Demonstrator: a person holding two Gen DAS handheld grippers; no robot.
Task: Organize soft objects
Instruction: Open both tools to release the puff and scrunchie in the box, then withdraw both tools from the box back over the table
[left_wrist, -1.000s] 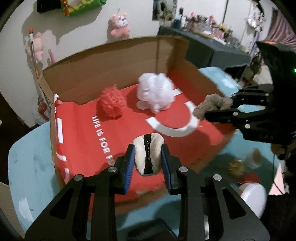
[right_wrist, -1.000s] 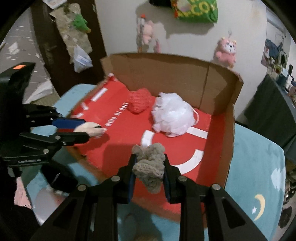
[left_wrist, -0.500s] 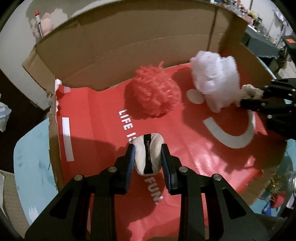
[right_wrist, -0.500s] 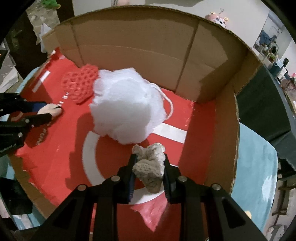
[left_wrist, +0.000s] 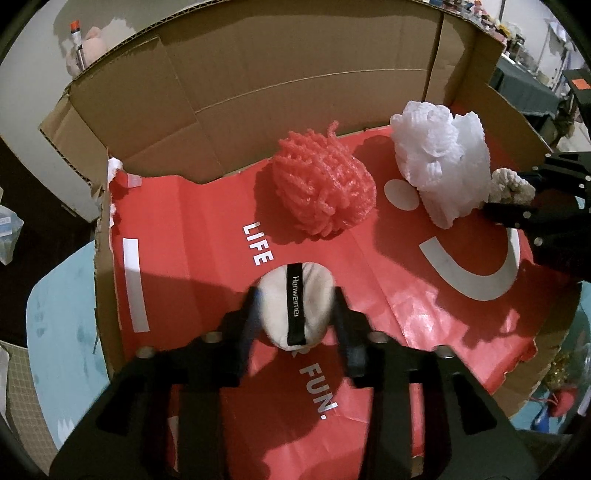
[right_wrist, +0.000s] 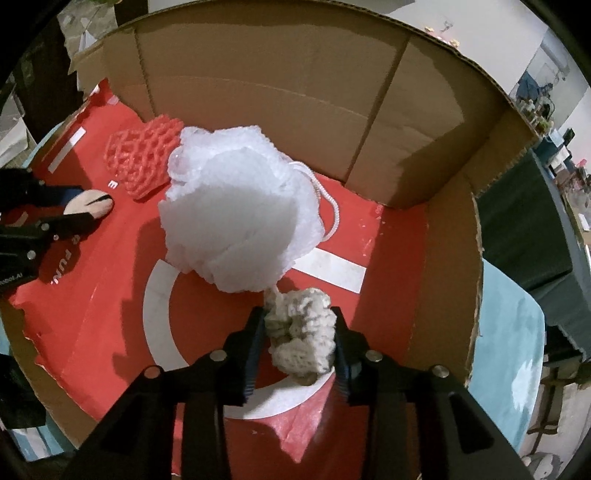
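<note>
So the cardboard box (left_wrist: 295, 66) with the red printed liner is where everything's going. Biggest thing in it is the white mesh pouf (right_wrist: 240, 218), sitting toward the back wall's right end, with the coral pouf (left_wrist: 321, 188) just left of it near the middle of that wall. This looks like the drop-off step, both at once. The right tongs (right_wrist: 299, 336) are spread a bit around the beige knitted scrunchie (right_wrist: 301, 332), right in front of the white pouf, near the box's right wall. The left tongs (left_wrist: 295, 314) look opened around the cream powder puff (left_wrist: 295, 306), mid-floor toward the front edge. I can't tell if either piece has settled. Next I'd open wider and lift straight out so nothing snags.
</note>
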